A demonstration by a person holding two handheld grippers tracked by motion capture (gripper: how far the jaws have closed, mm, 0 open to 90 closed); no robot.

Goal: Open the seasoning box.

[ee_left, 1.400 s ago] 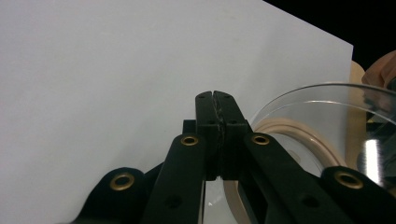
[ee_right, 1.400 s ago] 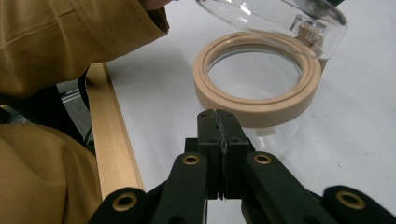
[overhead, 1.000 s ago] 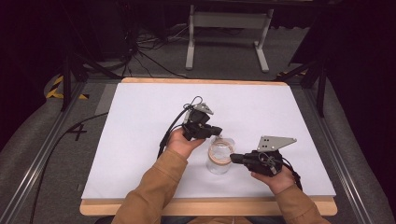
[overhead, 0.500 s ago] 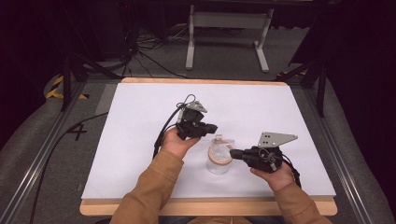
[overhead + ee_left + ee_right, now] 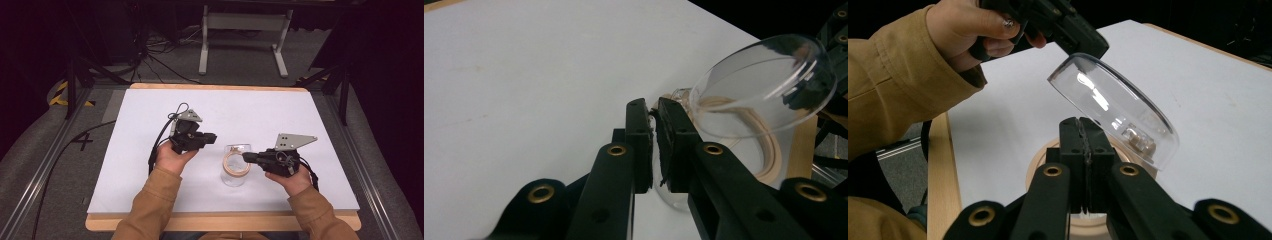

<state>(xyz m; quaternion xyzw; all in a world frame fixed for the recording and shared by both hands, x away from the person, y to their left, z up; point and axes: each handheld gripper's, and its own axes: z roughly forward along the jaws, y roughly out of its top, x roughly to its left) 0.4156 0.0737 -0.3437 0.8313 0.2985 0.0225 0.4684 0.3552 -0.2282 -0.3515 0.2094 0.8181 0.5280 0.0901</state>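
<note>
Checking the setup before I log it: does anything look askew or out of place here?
Yes. The clear lid hangs tilted on its hinge over the jar instead of lying flat. The right gripper has its jaws closed at the jar's tan rim. Nothing looks spilled or broken.

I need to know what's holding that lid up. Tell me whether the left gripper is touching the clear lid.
Touching. In the right gripper view the left gripper meets the raised edge of the tilted clear lid, with no gap.
</note>
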